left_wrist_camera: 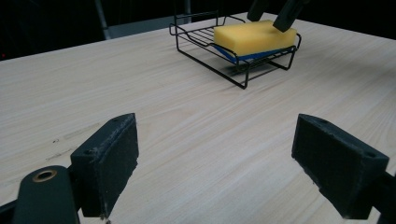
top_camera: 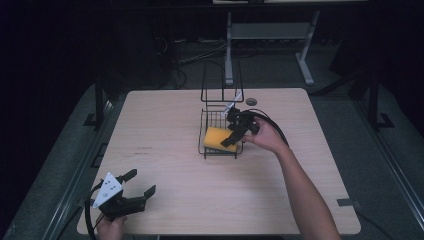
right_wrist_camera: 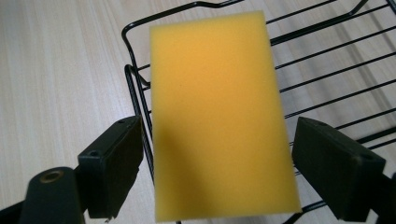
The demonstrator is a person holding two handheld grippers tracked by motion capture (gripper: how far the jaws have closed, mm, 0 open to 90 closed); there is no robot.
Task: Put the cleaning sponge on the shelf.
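Note:
A yellow sponge (top_camera: 219, 138) (left_wrist_camera: 254, 36) (right_wrist_camera: 219, 116) with a blue underside lies in a black wire rack (top_camera: 210, 119) (left_wrist_camera: 198, 35) (right_wrist_camera: 327, 101) near the middle of the wooden table (top_camera: 175, 130). My right gripper (top_camera: 231, 136) (right_wrist_camera: 215, 172) hangs just over the sponge, open, one jaw on each side with gaps between pads and sponge. In the left gripper view, its fingers (left_wrist_camera: 287, 18) reach down at the sponge's far end. My left gripper (top_camera: 142, 181) (left_wrist_camera: 215, 163) rests open at the front left of the table with nothing between its jaws.
The rack has a tall wire frame (top_camera: 220, 82) at its back, with a white strip (top_camera: 233, 101) leaning on it. A grey round cap (top_camera: 251, 101) sits in the tabletop behind the rack. A metal stand (top_camera: 270, 35) is on the floor beyond the table.

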